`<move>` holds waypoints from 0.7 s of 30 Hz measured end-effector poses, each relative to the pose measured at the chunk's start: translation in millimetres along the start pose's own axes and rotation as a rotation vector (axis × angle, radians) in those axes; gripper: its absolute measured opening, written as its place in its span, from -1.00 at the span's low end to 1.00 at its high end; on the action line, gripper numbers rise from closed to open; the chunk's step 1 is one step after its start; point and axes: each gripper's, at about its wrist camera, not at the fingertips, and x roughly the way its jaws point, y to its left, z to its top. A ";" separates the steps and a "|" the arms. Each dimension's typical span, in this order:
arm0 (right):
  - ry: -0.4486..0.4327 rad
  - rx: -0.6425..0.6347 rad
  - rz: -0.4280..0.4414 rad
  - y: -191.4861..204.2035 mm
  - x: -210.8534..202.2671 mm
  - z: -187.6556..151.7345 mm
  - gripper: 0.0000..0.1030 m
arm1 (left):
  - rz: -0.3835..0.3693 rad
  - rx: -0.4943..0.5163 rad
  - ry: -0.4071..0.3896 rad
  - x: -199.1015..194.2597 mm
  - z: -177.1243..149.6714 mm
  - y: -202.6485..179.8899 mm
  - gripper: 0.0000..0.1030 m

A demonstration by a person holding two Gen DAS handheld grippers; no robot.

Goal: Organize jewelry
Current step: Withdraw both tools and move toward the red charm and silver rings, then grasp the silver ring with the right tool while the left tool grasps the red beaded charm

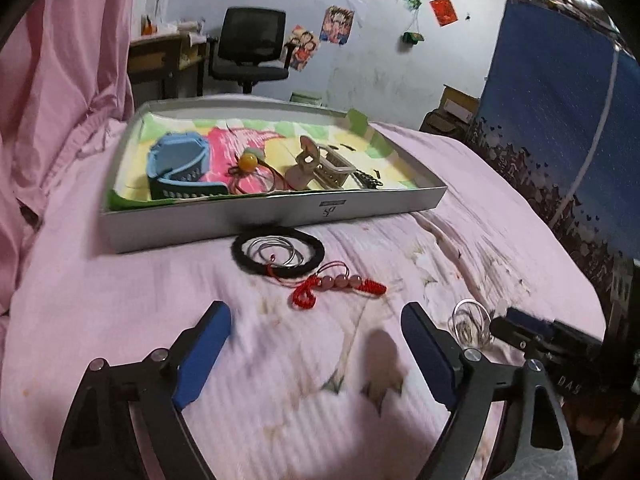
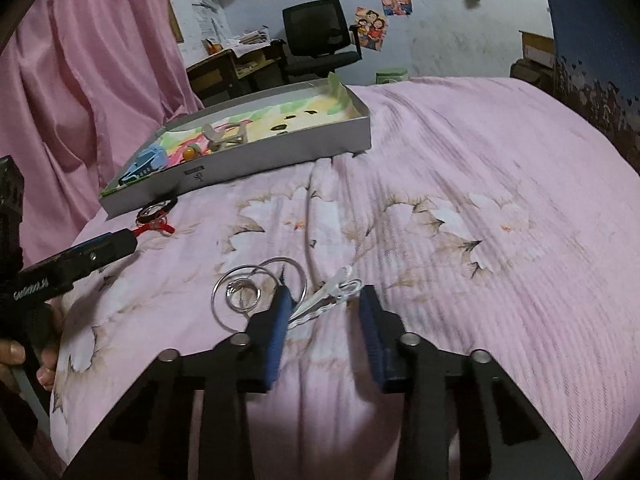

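A grey box (image 1: 272, 210) holding a blue watch (image 1: 180, 164), an amber bead charm (image 1: 249, 160) and a beige hair clip (image 1: 316, 164) is set on the pink bed (image 1: 120, 300), near its far edge. Just before the box, a black hair tie (image 1: 278, 252) and a red beaded bracelet (image 1: 340, 286) are laid. The left claw (image 1: 316, 334) is held wide and empty above the bed, while the right claw (image 2: 323, 300) is spread wide around a clear hair clip (image 2: 328, 298), beside silver rings (image 2: 248, 292).

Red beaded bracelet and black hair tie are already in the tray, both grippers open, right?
No. In the left wrist view the red beaded bracelet and black hair tie lie on the bedspread in front of the tray. Both grippers are open.
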 end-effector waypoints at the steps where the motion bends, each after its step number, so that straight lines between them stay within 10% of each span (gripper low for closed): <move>1: 0.002 0.004 0.003 0.0 1.3 0.4 -0.48 | -0.007 -0.006 0.006 2.7 1.7 0.0 0.66; 10: 0.022 0.039 0.039 0.1 13.6 3.0 -0.62 | -0.043 0.002 0.074 27.8 16.2 -12.8 0.55; 21: 0.044 0.066 0.054 5.2 33.4 9.6 -0.69 | 0.005 0.024 0.094 31.8 13.2 -16.5 -0.11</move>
